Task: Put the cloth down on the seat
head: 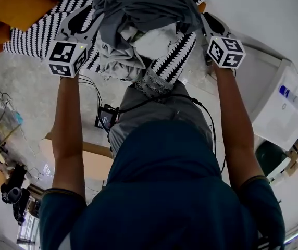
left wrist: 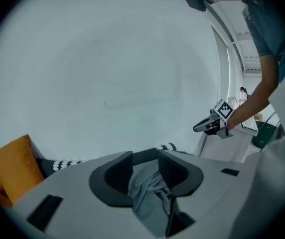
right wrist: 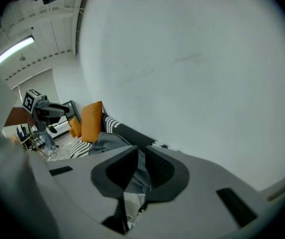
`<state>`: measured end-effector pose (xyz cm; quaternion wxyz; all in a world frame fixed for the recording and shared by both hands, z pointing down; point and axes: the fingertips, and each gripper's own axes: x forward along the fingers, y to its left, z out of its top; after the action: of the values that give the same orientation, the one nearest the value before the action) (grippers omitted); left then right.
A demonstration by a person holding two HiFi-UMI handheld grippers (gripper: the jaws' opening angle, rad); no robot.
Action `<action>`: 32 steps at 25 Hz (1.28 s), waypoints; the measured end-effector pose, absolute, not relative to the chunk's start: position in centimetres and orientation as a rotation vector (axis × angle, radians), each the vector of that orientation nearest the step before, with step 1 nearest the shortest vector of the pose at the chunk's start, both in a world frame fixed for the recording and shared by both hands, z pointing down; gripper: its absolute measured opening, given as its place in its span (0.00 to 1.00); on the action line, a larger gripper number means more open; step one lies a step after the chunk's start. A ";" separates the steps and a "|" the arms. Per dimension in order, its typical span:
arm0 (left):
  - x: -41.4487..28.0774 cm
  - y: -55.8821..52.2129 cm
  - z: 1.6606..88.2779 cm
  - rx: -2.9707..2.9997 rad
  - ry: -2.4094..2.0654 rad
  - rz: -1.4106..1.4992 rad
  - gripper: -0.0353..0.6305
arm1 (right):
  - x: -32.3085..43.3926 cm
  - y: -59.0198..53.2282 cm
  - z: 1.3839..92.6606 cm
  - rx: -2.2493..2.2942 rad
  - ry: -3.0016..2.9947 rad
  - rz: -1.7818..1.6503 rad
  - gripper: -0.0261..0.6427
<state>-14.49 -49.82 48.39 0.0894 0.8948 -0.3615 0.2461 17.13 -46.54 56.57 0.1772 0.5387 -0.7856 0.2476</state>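
The left tongs (left wrist: 146,173) and right tongs (right wrist: 138,171) were each clamped on the grey cloth (head: 138,9), held up over the striped seat (head: 34,35). A loose pinch could let it slip and miss the seat.

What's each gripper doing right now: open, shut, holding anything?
Left gripper: shut on the grey cloth.
Right gripper: shut on the same grey cloth.

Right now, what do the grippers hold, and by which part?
Both hold the cloth: left gripper pinches a fold on its left side, right gripper on its right.
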 end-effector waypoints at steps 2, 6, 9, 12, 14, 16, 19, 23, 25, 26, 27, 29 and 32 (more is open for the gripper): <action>-14.6 -49.5 45.5 2.699 -1.124 0.672 0.21 | 16.5 -46.5 54.0 1.538 -2.270 0.657 0.10; -14.9 -48.4 39.7 2.771 -1.211 0.554 0.10 | 14.8 -46.3 47.9 1.532 -2.383 0.532 0.07; -15.3 -47.0 35.3 2.810 -1.258 0.459 0.09 | 13.7 -45.4 43.1 1.524 -2.451 0.431 0.06; -15.9 -45.4 30.9 2.848 -1.299 0.369 0.09 | 12.8 -44.2 38.6 1.524 -2.501 0.325 0.06; -16.4 -44.3 28.2 2.882 -1.335 0.312 0.09 | 12.2 -43.6 35.9 1.523 -2.540 0.267 0.06; -16.9 -43.2 25.6 2.917 -1.368 0.265 0.09 | 11.7 -42.8 33.5 1.520 -2.573 0.217 0.06; -17.7 -41.3 22.4 2.963 -1.396 0.218 0.09 | 10.9 -40.9 30.4 1.526 -2.610 0.166 0.06; -19.2 -38.6 19.2 3.004 -1.449 0.157 0.09 | 9.2 -38.5 26.7 1.500 -2.659 0.080 0.06; -20.1 -37.5 18.1 3.015 -1.479 0.132 0.09 | 8.4 -37.4 25.0 1.485 -2.678 0.033 0.06; -20.6 -36.9 17.7 3.020 -1.491 0.120 0.09 | 8.0 -36.8 24.3 1.479 -2.685 0.013 0.06; -21.1 -36.2 17.3 3.022 -1.504 0.108 0.09 | 7.6 -36.1 23.6 1.473 -2.691 -0.006 0.06; -21.9 -35.2 16.6 3.024 -1.528 0.087 0.09 | 7.1 -35.0 22.3 1.463 -2.702 -0.041 0.06; -23.0 -34.0 16.2 3.011 -1.553 0.085 0.09 | 6.5 -33.5 21.0 1.460 -2.709 -0.083 0.06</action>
<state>-22.98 -34.02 16.21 -0.1234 0.8817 -0.4548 0.0248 6.51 -33.53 21.01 0.0316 0.4741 -0.8795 -0.0268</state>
